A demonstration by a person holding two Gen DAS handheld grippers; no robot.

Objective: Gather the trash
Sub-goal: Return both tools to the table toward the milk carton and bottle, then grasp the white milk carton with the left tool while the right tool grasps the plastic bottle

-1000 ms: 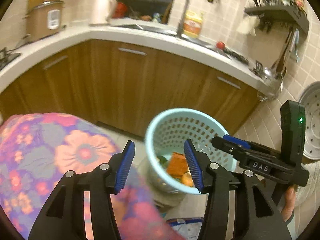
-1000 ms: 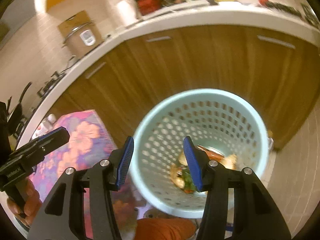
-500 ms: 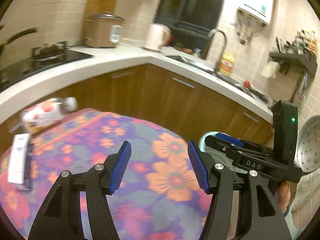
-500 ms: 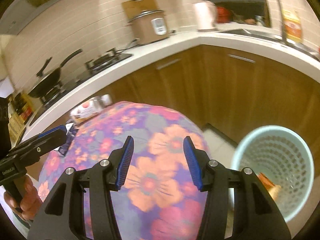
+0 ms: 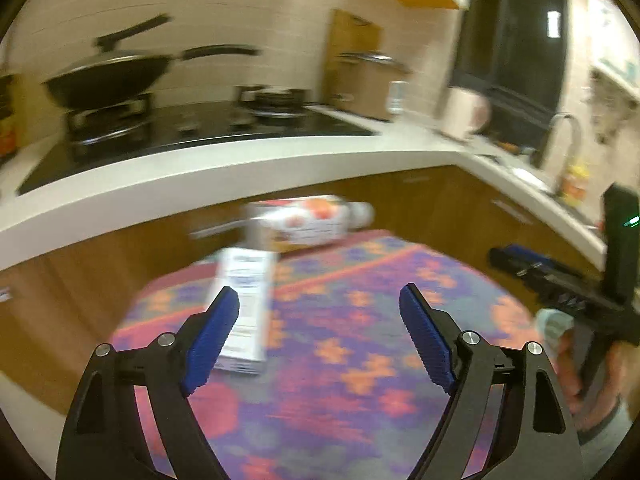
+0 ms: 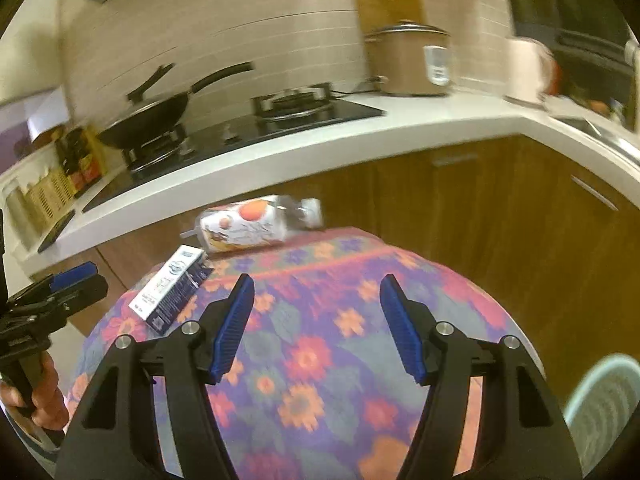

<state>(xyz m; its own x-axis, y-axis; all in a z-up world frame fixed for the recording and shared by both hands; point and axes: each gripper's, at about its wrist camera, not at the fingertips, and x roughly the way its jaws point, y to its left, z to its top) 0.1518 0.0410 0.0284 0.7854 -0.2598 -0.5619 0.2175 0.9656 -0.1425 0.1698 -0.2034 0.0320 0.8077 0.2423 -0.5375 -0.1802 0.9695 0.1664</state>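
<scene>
I see a flat white and blue carton (image 6: pixel 170 288) lying on its side near the far left edge of the round table. Just behind it lies a see-through plastic bottle (image 6: pixel 256 222) with a bright fruit label, also on its side, at the table's far edge. The two are close, but I cannot tell if they touch. The table wears a soft cloth (image 6: pixel 320 344) with orange and pink flowers on purple. My left gripper (image 5: pixel 320 338) is black with ridged blue pads; its jaws are opening and nothing is between them. My right gripper (image 6: pixel 316 324) looks the same, jaws opening too, with nothing held. A pale green basket (image 6: pixel 604 404) with little holes stands low at the right. Behind is a smooth white counter (image 6: pixel 360 136) with a black wok (image 6: pixel 146 116) on the stove
</scene>
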